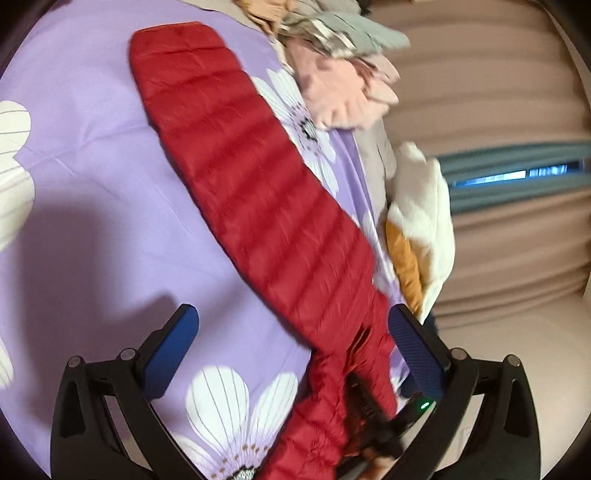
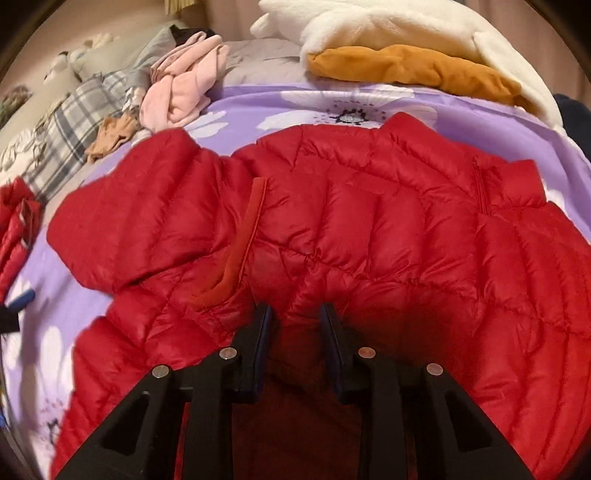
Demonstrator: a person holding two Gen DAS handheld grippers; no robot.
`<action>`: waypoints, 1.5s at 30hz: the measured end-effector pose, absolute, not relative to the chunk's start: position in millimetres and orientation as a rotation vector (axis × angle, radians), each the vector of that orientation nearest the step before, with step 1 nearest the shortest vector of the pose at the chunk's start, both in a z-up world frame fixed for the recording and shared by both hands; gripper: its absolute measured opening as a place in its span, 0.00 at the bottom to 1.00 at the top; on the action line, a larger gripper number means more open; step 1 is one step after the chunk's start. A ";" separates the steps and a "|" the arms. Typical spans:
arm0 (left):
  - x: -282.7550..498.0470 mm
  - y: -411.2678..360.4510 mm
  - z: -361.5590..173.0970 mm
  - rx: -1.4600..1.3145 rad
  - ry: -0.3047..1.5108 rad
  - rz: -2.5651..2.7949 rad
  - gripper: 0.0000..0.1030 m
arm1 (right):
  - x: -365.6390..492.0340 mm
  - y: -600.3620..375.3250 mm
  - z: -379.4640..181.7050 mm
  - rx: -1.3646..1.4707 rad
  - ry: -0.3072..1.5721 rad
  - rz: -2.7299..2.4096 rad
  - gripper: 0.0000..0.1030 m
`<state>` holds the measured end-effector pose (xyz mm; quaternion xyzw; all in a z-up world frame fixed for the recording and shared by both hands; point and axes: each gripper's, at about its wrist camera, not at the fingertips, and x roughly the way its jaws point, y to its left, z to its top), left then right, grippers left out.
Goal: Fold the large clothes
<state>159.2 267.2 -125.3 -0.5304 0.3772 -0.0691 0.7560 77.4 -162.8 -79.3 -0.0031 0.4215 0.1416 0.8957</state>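
A bed filled most of both views, covered by a lilac sheet (image 1: 92, 155) printed with large white daisies (image 1: 236, 410). Along its far edge lay a heap of loose laundry: a crumpled pink garment (image 2: 181, 92), a grey plaid cloth (image 2: 74, 125) and a small tan piece (image 2: 112, 138). A fluffy white cushion (image 2: 388, 26) rested on a mustard-coloured one (image 2: 413, 70) at the bed's corner. Beyond the bed hung pale beige pleated curtains (image 1: 498, 74), and beside them a teal curtain (image 1: 517, 192) parted on a narrow strip of bluish window light (image 1: 517, 174). The room light was warm and soft, casting a dim shadow (image 1: 92, 266) across the sheet
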 end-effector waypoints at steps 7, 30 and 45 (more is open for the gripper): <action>179.2 305.6 -143.4 -1.299 0.748 -0.136 1.00 | 38.8 -187.8 -31.6 0.104 0.763 0.380 0.30; 237.1 348.7 -172.1 -1.398 0.675 0.054 0.48 | -39.5 -257.4 -27.5 0.234 0.694 0.314 0.30; 226.3 275.0 -53.8 -0.877 0.666 -0.025 0.09 | -70.7 -293.3 -38.6 0.308 0.708 0.218 0.30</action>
